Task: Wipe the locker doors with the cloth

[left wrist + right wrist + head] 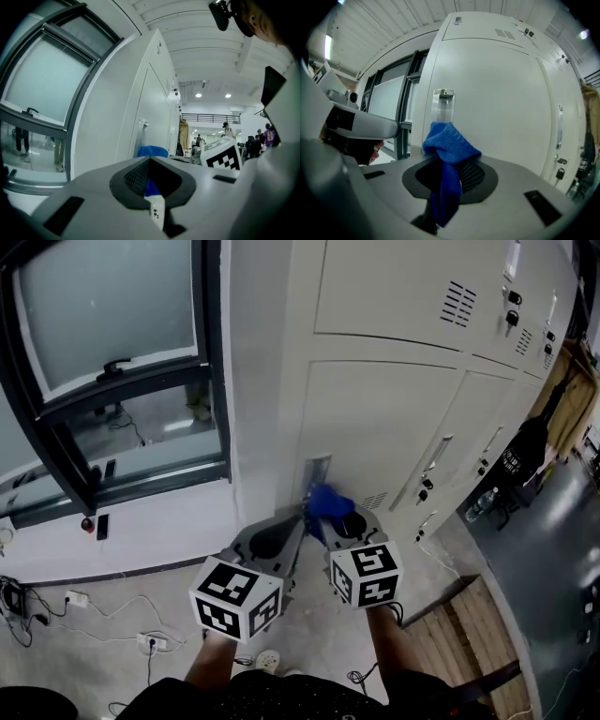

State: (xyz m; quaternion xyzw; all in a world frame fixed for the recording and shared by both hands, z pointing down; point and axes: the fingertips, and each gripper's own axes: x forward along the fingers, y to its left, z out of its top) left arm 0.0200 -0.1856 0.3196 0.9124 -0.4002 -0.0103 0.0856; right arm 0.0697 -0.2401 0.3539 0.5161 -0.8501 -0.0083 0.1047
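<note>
Right gripper (339, 524) clamps the blue cloth (328, 502) near the locker door's (375, 418) left edge.
The cloth bunch stands upright; the left gripper (296, 518) is beside it, jaws closed and empty.

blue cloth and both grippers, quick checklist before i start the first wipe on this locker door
1. Blue cloth held by right gripper: ok, clamped between its fingers.
2. Wad ahead of the fingers to wipe with: ok, it bunches out toward the locker door.
3. Cloth touching the door: cannot tell.
4. Left gripper clear of the cloth: not ok, blue shows between its nearly closed fingers.
5. Wipe path flat: not ok, the clear holder sits right behind the cloth.
</note>
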